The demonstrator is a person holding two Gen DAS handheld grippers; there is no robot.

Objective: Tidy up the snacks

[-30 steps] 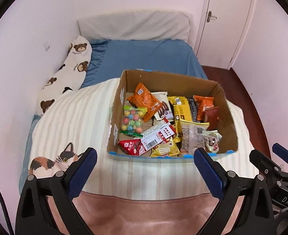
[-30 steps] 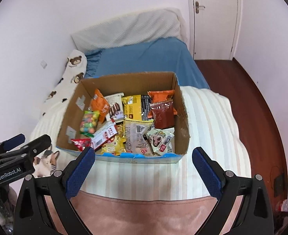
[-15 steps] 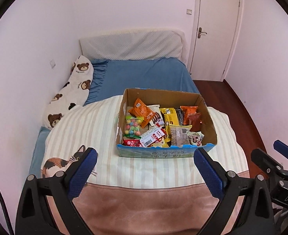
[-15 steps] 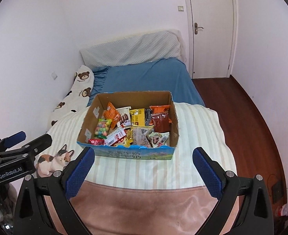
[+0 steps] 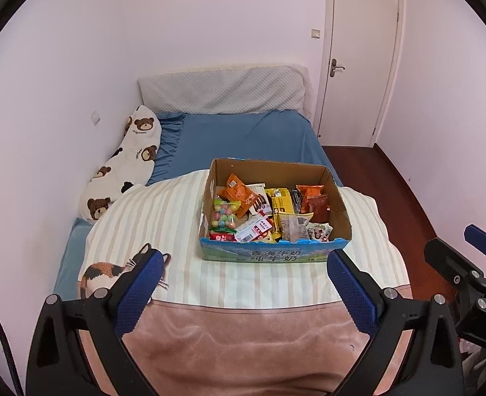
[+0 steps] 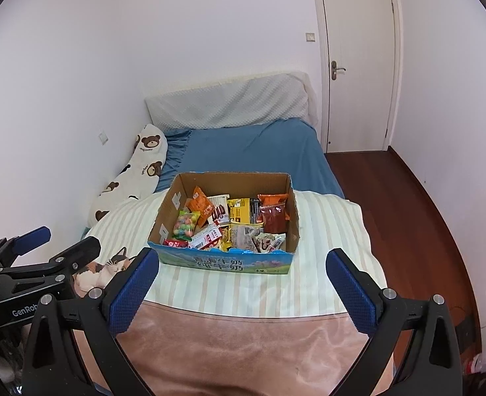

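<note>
Brown cardboard box of snack packets [image 5: 276, 217] sits straight ahead of you, well apart. Your left gripper [image 5: 243, 283] and right gripper [image 6: 243, 280]: jaws wide apart, empty. Right maybe nearer, hard to tell.

Home bedroom: bed [image 5: 243, 138], door [image 5: 358, 66].

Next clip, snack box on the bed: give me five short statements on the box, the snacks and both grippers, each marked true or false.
1. The open brown cardboard box with the blue printed front sits on the cream striped blanket. True.
2. The left gripper grips an orange snack packet. False: its jaws are open and empty.
3. The clear bag of multicoloured candy balls lies at the box's left side. True.
4. The right gripper is shut. False: it is open, short of the box.
5. The white door stands open. False: it is closed.
</note>
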